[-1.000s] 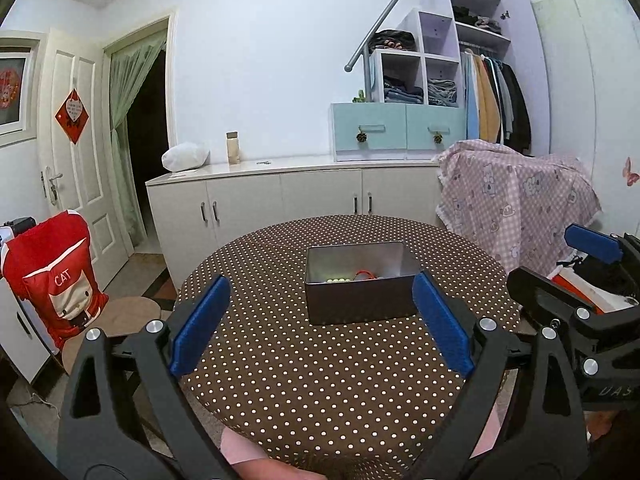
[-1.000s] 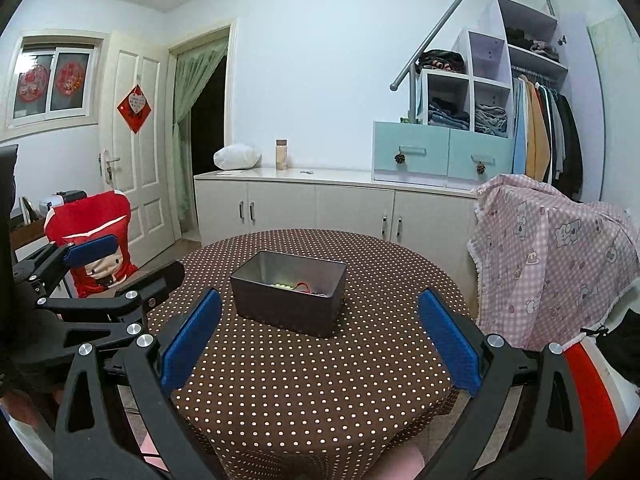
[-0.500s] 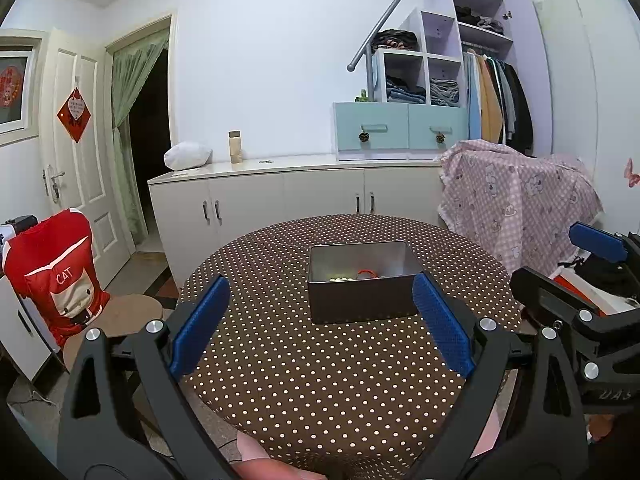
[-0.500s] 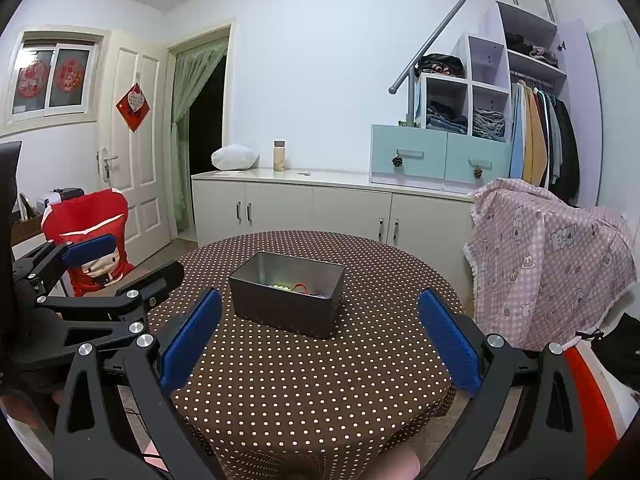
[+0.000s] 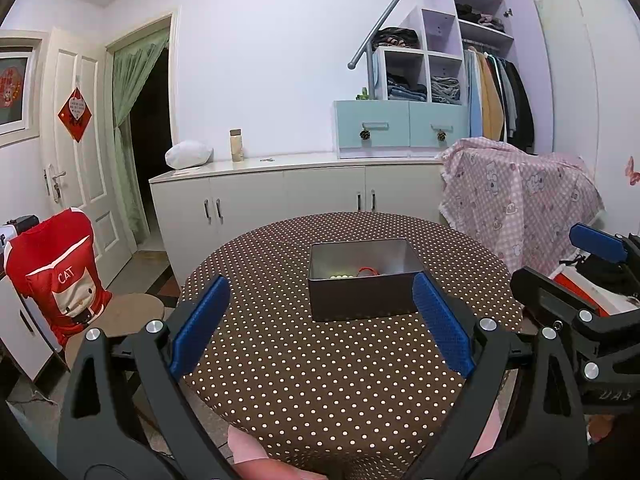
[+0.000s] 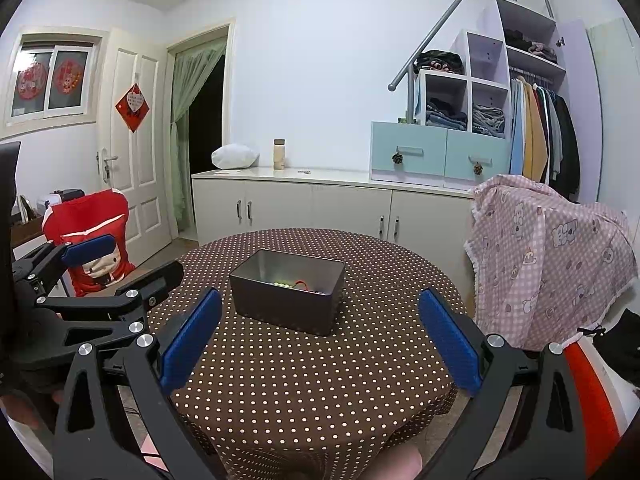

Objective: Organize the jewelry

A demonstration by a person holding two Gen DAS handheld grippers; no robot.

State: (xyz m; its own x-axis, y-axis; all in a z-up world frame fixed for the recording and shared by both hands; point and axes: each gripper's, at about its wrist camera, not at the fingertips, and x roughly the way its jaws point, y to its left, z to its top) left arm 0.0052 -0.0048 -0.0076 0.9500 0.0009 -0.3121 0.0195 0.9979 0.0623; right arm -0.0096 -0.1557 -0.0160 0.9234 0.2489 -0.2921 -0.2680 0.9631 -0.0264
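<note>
A dark metal box (image 5: 362, 280) stands open on the round brown polka-dot table (image 5: 320, 360); it also shows in the right wrist view (image 6: 286, 292). Inside lie pale green beads (image 5: 340, 276) and a red cord bracelet (image 5: 368, 270), seen again in the right wrist view as beads (image 6: 282, 281) and red cord (image 6: 301, 283). My left gripper (image 5: 320, 324) is open and empty, held above the near table edge, short of the box. My right gripper (image 6: 318, 338) is open and empty, at the near edge to the right of the left one.
A chair with a red cat cover (image 5: 56, 280) stands left of the table. A pink checked cloth (image 6: 548, 264) drapes furniture to the right. White cabinets (image 5: 296, 196) line the far wall behind the table.
Both grippers have drifted slightly; the box sits a little further right in the left wrist view. Both stay open and empty.
</note>
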